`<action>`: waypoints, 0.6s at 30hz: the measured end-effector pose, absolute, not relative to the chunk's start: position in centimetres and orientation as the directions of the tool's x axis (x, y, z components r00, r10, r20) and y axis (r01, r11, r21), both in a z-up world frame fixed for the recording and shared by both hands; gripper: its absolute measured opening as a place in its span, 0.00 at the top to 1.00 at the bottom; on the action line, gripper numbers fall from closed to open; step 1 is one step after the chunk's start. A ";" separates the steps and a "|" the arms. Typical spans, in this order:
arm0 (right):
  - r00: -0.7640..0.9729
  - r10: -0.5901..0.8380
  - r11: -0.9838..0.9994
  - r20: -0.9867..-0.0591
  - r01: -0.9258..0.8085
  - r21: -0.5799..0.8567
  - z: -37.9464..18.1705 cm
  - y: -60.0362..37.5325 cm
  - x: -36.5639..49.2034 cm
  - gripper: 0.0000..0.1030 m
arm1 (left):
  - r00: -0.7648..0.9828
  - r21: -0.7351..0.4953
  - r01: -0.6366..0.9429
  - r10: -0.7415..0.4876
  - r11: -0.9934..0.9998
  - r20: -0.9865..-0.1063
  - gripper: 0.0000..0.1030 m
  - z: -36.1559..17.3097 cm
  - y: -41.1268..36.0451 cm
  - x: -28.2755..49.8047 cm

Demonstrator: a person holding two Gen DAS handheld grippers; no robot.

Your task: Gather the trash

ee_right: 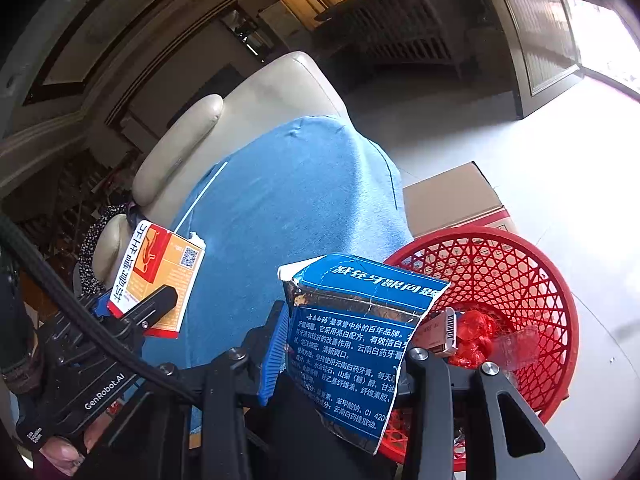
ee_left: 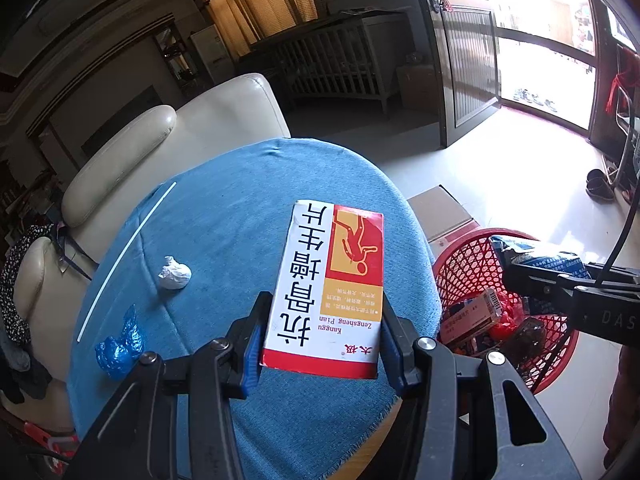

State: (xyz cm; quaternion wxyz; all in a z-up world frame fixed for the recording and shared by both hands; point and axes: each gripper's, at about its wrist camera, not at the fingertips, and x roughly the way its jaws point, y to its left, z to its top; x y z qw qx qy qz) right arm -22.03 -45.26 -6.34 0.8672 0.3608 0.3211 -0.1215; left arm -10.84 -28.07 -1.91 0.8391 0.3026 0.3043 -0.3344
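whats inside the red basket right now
The red basket holds a small white box, crumpled red plastic and a clear wrapper. The right gripper and its blue carton cover the rest.

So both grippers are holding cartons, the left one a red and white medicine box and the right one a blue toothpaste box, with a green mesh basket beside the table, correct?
One slip: the mesh basket is red, as the right wrist view shows. The left gripper does hold the red and white medicine box, the right gripper the blue toothpaste box.
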 end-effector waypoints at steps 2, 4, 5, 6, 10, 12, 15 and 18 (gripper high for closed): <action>0.764 0.017 0.707 -0.645 0.447 0.548 -6.3 -45.4 -22.2 0.59 | 0.588 0.305 0.749 -0.378 0.589 -0.715 0.51 -2.0 -28.3 -10.9; 0.765 0.012 0.703 -0.644 0.452 0.549 -6.3 -45.7 -22.4 0.59 | 0.586 0.305 0.752 -0.379 0.585 -0.716 0.50 -2.0 -28.5 -10.9; 0.765 0.011 0.700 -0.644 0.454 0.551 -6.3 -45.8 -22.5 0.59 | 0.585 0.307 0.753 -0.380 0.582 -0.716 0.50 -2.0 -28.6 -11.0; 0.765 0.008 0.699 -0.644 0.457 0.551 -6.3 -45.9 -22.6 0.59 | 0.585 0.308 0.753 -0.380 0.581 -0.716 0.50 -2.1 -28.7 -11.1; 0.764 0.001 0.693 -0.645 0.464 0.551 -6.3 -46.2 -23.0 0.59 | 0.582 0.312 0.760 -0.382 0.571 -0.718 0.51 -2.2 -29.0 -11.4; 0.764 -0.003 0.690 -0.645 0.469 0.551 -6.4 -46.4 -23.2 0.59 | 0.579 0.314 0.763 -0.383 0.565 -0.720 0.50 -2.3 -29.2 -11.6; 0.763 -0.004 0.686 -0.646 0.472 0.554 -6.5 -46.7 -23.4 0.59 | 0.572 0.313 0.770 -0.383 0.556 -0.726 0.50 -2.4 -29.4 -11.6; 0.762 -0.009 0.681 -0.648 0.479 0.554 -6.7 -47.1 -23.7 0.59 | 0.568 0.316 0.774 -0.382 0.548 -0.729 0.50 -2.6 -29.8 -11.7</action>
